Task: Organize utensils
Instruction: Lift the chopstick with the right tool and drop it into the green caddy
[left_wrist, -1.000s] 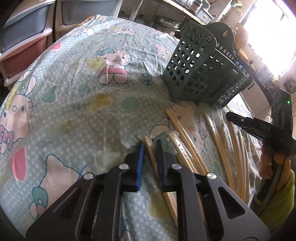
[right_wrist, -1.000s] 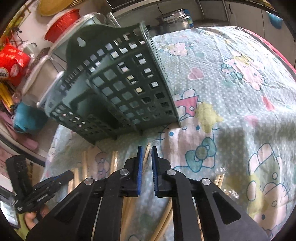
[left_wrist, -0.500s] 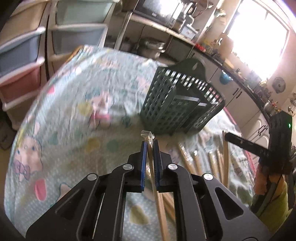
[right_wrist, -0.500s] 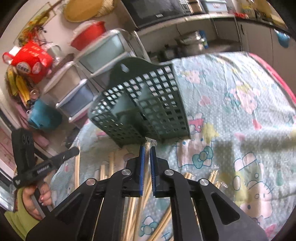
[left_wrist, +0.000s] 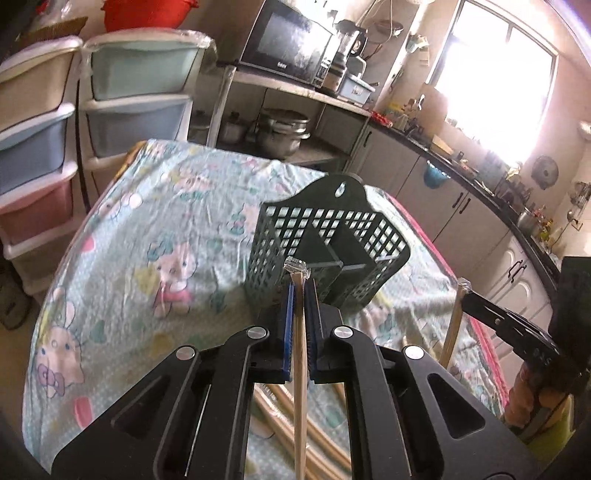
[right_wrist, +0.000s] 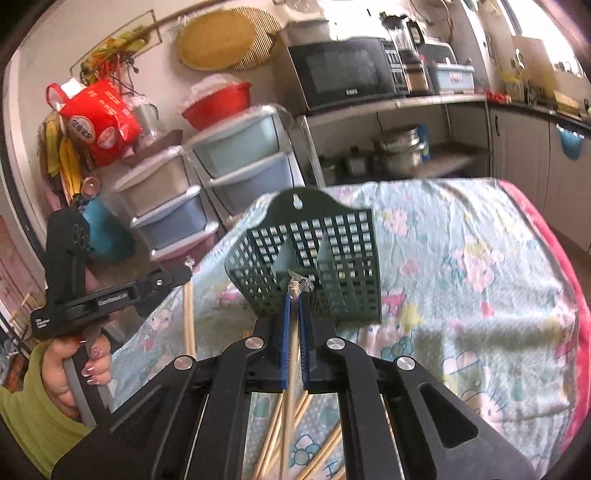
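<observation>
My left gripper (left_wrist: 299, 295) is shut on a wrapped pair of wooden chopsticks (left_wrist: 299, 354), held upright and lifted above the table. My right gripper (right_wrist: 293, 302) is shut on another wrapped chopstick pair (right_wrist: 290, 354), also upright. A dark green perforated utensil basket (left_wrist: 325, 254) with inner dividers stands on the table just beyond both grippers; it also shows in the right wrist view (right_wrist: 314, 258). Several more chopsticks (right_wrist: 314, 454) lie on the cloth below. Each gripper shows in the other's view, the right gripper (left_wrist: 469, 295) and the left gripper (right_wrist: 181, 275), each with its stick.
The table wears a pale blue cartoon-print cloth (left_wrist: 155, 229) with a pink edge (right_wrist: 554, 258). Plastic drawer towers (left_wrist: 44, 147) stand behind the table on the left. A shelf with pots (left_wrist: 280, 129) and a microwave (right_wrist: 343, 74) lies beyond.
Both grippers closed on chopstick pairs lying on the cloth and lifted them upright, rising well above the table, with the basket now lower in view.
</observation>
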